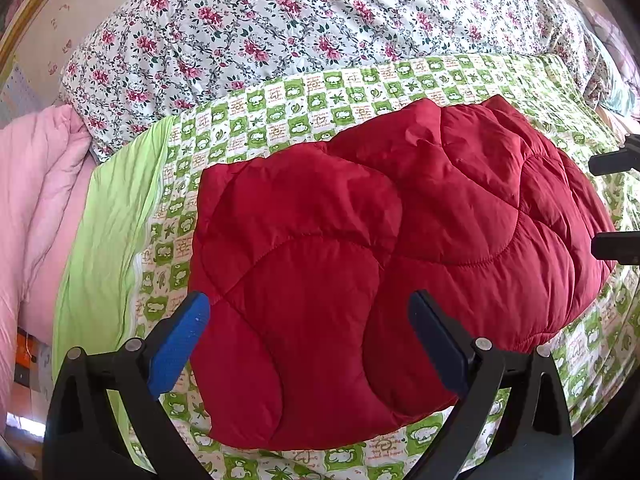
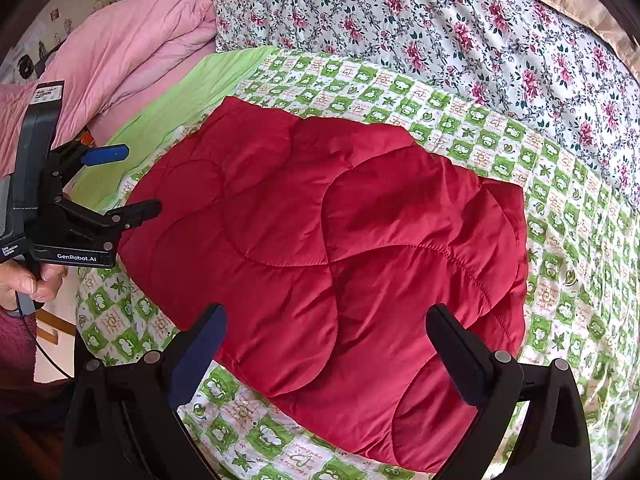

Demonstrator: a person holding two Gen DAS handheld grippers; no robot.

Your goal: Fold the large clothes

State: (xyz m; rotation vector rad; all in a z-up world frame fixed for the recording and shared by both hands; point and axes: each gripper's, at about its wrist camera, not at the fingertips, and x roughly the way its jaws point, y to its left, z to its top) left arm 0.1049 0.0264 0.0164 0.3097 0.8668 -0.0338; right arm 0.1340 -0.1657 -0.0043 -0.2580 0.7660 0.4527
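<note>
A red quilted padded garment (image 1: pixel 380 256) lies folded into a compact block on the green-and-white checked sheet (image 1: pixel 320 100); it also shows in the right wrist view (image 2: pixel 320 264). My left gripper (image 1: pixel 308 308) is open and empty, hovering over the garment's near left part. It also shows in the right wrist view (image 2: pixel 140 180) at the garment's left edge, jaws apart. My right gripper (image 2: pixel 326 320) is open and empty above the garment's near edge. Its fingers (image 1: pixel 612 164) show at the right of the left wrist view.
A floral quilt (image 1: pixel 280 28) is heaped behind the garment, also in the right wrist view (image 2: pixel 480 40). A pink duvet (image 2: pixel 120 48) and a plain green sheet strip (image 1: pixel 108 232) lie to the left. The bed edge runs along the near side.
</note>
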